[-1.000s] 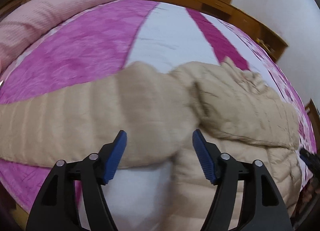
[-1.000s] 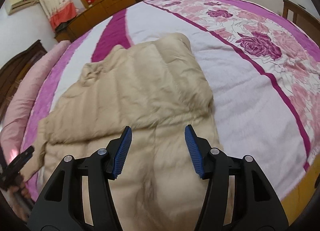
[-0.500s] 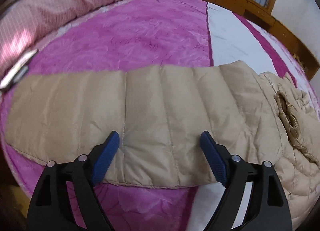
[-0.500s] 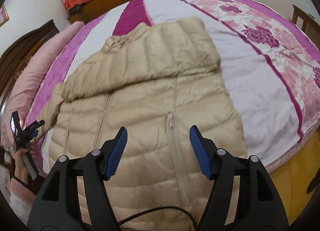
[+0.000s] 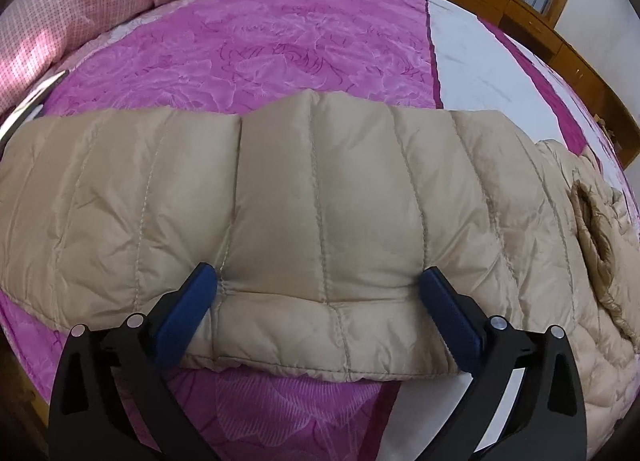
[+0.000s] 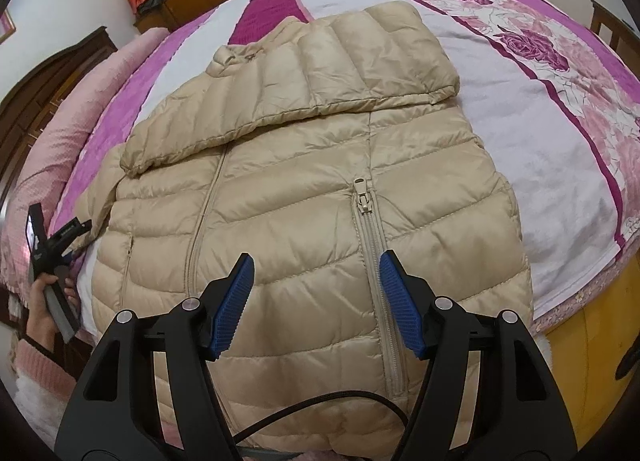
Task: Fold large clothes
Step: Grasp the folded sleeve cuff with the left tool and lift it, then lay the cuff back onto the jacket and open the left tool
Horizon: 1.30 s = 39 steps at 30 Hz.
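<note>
Bed (image 6: 520, 165) under everything, pink and purple cover. Beige down jacket (image 6: 304, 197) laid front-up across bed, hem at near edge, collar farthest from it. One sleeve (image 6: 320, 73) already crossed over jacket's chest; other sleeve (image 5: 280, 201) stretched flat sideways off jacket's left shoulder.

Likely step: bringing that outstretched sleeve in over jacket's body.

Left gripper (image 5: 318, 301) low at sleeve's near edge, fingers (image 5: 188, 311) spread wide, astride a broad span of quilted fabric, apparently pressing in but not clamped on it. Right gripper (image 6: 316, 303) above jacket's lower front, beside zipper (image 6: 366, 197), fingers wide apart, empty.

For a clean fold: close well in on sleeve edge, both layers caught; lift enough to clear slippery shell; carry toward zipper; lay parallel to first sleeve. Right gripper better pressed on jacket's body to stop sliding.
</note>
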Motion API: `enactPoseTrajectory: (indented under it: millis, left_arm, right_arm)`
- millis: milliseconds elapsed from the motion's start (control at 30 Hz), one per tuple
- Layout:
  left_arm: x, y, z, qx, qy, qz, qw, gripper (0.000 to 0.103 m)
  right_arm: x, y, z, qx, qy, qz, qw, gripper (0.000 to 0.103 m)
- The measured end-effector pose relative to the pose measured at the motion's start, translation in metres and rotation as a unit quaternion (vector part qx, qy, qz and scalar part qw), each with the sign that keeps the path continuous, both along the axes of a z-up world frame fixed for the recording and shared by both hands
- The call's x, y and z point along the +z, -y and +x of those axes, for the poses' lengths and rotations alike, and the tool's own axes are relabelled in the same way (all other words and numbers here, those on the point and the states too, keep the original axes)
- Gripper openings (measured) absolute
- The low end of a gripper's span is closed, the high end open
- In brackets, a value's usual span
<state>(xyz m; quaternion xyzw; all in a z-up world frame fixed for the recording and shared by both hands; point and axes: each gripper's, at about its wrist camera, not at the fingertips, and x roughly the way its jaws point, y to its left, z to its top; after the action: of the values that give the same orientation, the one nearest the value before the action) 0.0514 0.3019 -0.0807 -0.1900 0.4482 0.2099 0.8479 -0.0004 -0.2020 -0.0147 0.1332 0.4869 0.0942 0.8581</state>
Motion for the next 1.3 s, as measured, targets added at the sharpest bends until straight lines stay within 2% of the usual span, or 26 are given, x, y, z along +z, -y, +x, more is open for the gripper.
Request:
enactPoseTrajectory:
  millis: [67,133,200,233,300,400,500,667,867,1000,1167,1300]
  left_arm:
    - [0.0,0.003,-0.002,0.0,0.007,0.01,0.9999,0.097]
    - [0.0,0.004,-0.006,-0.002,0.016,0.017,0.9997,0.092]
    - [0.005,0.005,-0.011,-0.003,0.027,0.027,0.9993,0.071]
    - [0.008,0.004,-0.014,-0.003,0.033,0.025,0.9991,0.067]
    - [0.013,0.002,-0.019,-0.005,0.049,0.015,0.9987,0.039]
    - [0.024,0.001,-0.023,-0.019,0.08,-0.009,0.9966,0.018]
    - [0.044,0.011,-0.026,-0.032,0.105,0.011,0.9939,0.014]
    - [0.084,0.032,-0.036,-0.051,0.149,0.039,0.9868,0.014]
    - [0.14,0.095,-0.041,-0.117,0.203,0.096,0.9675,0.014]
    - [0.16,0.137,-0.035,-0.161,0.223,0.101,0.9562,0.014]
    - [0.165,0.189,-0.018,-0.217,0.228,0.088,0.945,0.014]
    - [0.149,0.233,0.003,-0.259,0.211,0.077,0.9394,0.014]
  right_arm:
    - [0.001,0.002,-0.001,-0.003,0.003,0.0,1.0,0.065]
    - [0.0,0.006,-0.003,-0.008,0.003,0.003,1.0,0.065]
    - [0.001,0.009,-0.005,-0.011,0.005,0.006,1.0,0.065]
    - [0.002,0.01,-0.005,-0.012,0.006,0.006,1.0,0.065]
    - [0.002,0.011,-0.005,-0.014,0.008,0.006,1.0,0.065]
    - [0.002,0.013,-0.005,-0.016,0.009,0.01,1.0,0.065]
    - [0.002,0.013,-0.005,-0.017,0.014,0.012,1.0,0.065]
    - [0.004,0.014,-0.007,-0.018,0.019,0.015,1.0,0.065]
    - [0.005,0.019,-0.007,-0.022,0.024,0.024,0.999,0.065]
    - [0.005,0.024,-0.008,-0.027,0.028,0.031,0.999,0.065]
    - [0.005,0.031,-0.01,-0.035,0.031,0.035,0.998,0.065]
    - [0.006,0.037,-0.011,-0.043,0.034,0.039,0.998,0.065]
